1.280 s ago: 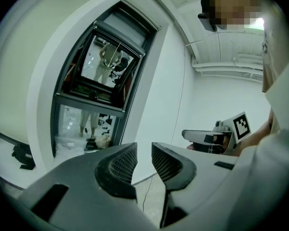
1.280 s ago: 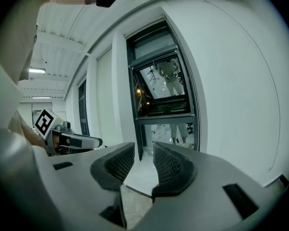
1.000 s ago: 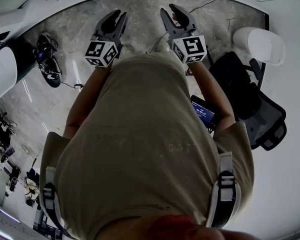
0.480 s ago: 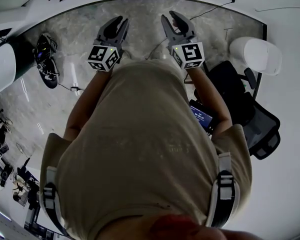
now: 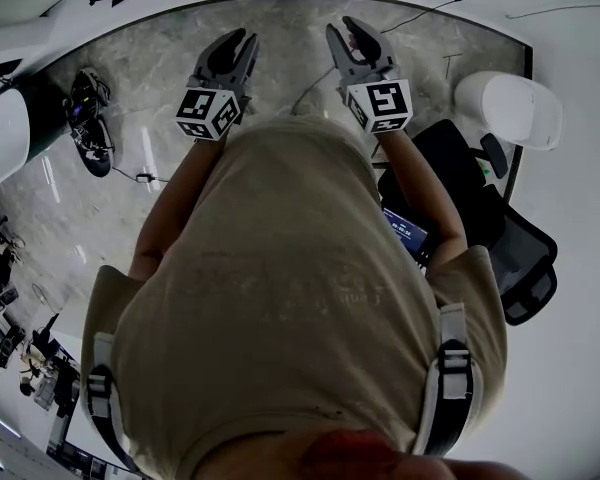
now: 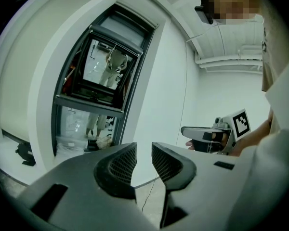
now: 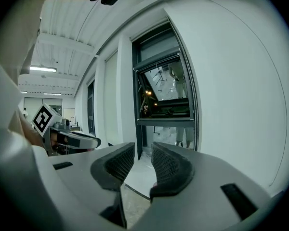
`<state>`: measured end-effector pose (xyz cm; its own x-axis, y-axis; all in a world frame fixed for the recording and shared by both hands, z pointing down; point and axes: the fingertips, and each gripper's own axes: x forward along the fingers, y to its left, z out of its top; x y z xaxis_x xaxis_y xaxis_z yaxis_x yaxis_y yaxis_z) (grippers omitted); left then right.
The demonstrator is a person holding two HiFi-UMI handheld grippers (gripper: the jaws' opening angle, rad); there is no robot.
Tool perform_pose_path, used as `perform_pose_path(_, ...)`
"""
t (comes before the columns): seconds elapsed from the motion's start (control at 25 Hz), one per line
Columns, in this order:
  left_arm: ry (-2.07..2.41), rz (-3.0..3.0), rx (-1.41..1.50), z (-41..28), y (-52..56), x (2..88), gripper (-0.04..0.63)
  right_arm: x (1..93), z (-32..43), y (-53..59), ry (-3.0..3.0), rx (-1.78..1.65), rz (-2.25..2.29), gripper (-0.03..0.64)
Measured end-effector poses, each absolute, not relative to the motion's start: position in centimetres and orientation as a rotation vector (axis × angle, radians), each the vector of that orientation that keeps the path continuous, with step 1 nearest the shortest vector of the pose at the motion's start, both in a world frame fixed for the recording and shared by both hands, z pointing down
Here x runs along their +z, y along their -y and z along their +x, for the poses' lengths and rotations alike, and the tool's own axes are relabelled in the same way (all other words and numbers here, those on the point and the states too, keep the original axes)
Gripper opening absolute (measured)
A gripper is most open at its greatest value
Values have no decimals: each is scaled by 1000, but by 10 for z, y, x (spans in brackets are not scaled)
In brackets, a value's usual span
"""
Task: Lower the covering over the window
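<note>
Closest in the head view is the person's beige shirt, with grey shoulder straps at either side. A small lit screen sits at the right hip. Both arms reach forward. The left gripper and right gripper are level, side by side and apart from each other. Each gripper's own view shows its ribbed pads parted by a narrow gap with only floor and wall showing through, so both are released and carry nothing. A black office chair stands beside the right arm, off to the side of the grippers' line. A white rounded unit stands just past it. On the marble floor to the left lie a dark bundle of gear and a thin cable. Another cable trails near the far wall. Farthest off is the window, set in a dark frame in the white wall. It lies well ahead of both grippers, untouched. Its upper sash is tilted open and the glass is bare and reflective. The covering itself cannot be picked out.
</note>
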<state>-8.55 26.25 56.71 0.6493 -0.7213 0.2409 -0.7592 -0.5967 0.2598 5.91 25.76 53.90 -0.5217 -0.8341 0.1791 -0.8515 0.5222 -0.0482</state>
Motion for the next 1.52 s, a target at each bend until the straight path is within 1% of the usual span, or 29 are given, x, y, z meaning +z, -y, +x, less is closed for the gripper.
perform_pose_path(0.52, 1190, 2498, 107, -49, -261, 570, 92, 543, 96, -254, 2602, 196, 1427, 112)
perform_pose_path(0.64, 1189, 2509, 93, -27, -271, 572, 92, 549, 116, -264, 2606, 192, 1424, 112)
perform_pose_path(0.8, 1199, 2496, 68, -45, -258, 566, 94, 545, 101, -251, 2604, 193, 1420, 112)
perform_pose_path(1.16, 1196, 2486, 28, -37, -267, 569, 92, 551, 108, -260, 2615, 162, 1412, 110)
perform_pose_path(1.52, 1183, 2473, 6, -92, -238, 562, 92, 541, 60, -236, 2593, 147, 1440, 110)
